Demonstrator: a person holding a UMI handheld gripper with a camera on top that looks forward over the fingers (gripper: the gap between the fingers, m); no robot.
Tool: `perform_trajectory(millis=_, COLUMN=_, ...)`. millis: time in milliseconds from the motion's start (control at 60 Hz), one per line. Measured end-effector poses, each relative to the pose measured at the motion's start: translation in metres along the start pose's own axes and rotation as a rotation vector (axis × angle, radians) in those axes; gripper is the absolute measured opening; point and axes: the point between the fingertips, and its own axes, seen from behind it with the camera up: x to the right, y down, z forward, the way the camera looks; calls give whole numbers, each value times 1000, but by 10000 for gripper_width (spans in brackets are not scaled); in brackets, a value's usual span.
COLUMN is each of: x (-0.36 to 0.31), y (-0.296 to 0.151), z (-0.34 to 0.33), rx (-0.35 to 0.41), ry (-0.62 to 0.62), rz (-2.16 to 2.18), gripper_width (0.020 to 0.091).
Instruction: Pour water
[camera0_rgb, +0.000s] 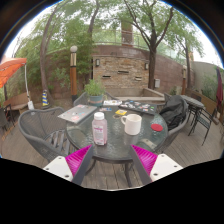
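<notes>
claw: spread wide, holding nothing
clear plastic bottle with pink label: upright on round glass tabletop, ahead of the fingers
white mug: just beside bottle

The gripper is hovering with its two fingers spread wide apart and reaching forward, nothing sitting between them; the pink pads on their inner faces are facing each other across the gap
</notes>
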Motion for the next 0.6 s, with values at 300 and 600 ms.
perform_trajectory(millis=300, x=-51, y=-10, z=171, rx=140, ry=-10, rz=20, gripper_width=837)
perform_trajectory(millis=600, x=-57, y=-29, z=243, rx=228, ry=40, rz=12, gripper_width=525)
